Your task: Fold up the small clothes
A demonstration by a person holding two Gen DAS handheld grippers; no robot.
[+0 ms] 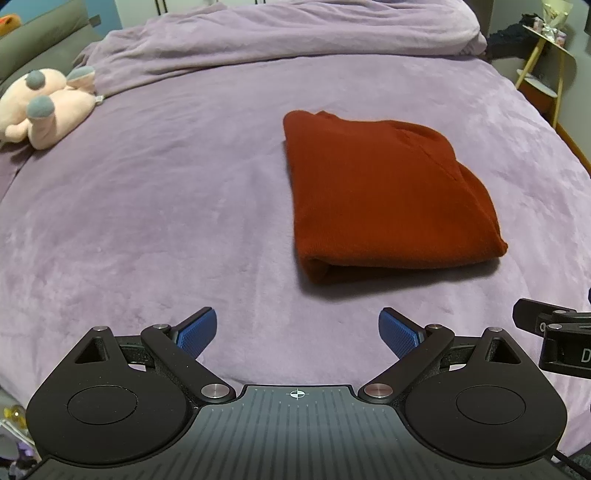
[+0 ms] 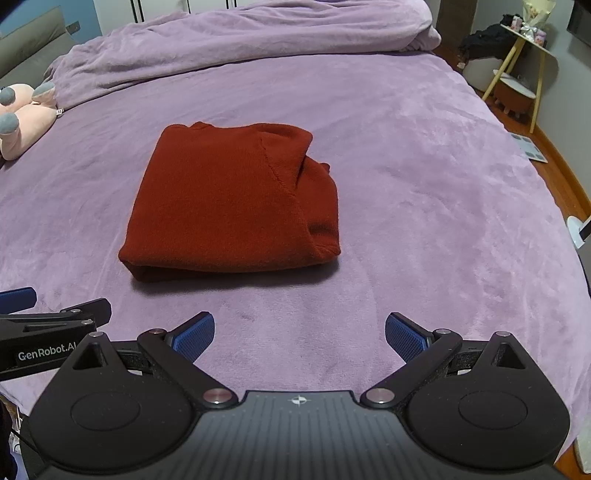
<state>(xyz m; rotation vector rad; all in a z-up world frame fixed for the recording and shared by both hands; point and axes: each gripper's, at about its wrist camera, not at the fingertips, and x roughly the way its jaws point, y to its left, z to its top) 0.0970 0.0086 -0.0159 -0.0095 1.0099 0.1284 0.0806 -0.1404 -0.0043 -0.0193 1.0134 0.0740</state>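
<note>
A rust-red knitted garment (image 1: 384, 195) lies folded into a thick rectangle on the purple bed cover (image 1: 166, 206). In the right wrist view the same garment (image 2: 229, 203) sits ahead and to the left, its folded edge facing me. My left gripper (image 1: 297, 332) hovers open over the cover, short of the garment, with nothing between its blue pads (image 1: 197, 332). My right gripper (image 2: 299, 334) is open too, empty, with the garment beyond its left finger. Each gripper shows at the edge of the other's view.
A pink plush toy (image 1: 44, 107) lies at the bed's left side. A bunched purple duvet (image 1: 277, 33) runs along the far end. Right of the bed stand a yellow-legged side table (image 2: 524, 55) and a wooden floor (image 2: 561, 173).
</note>
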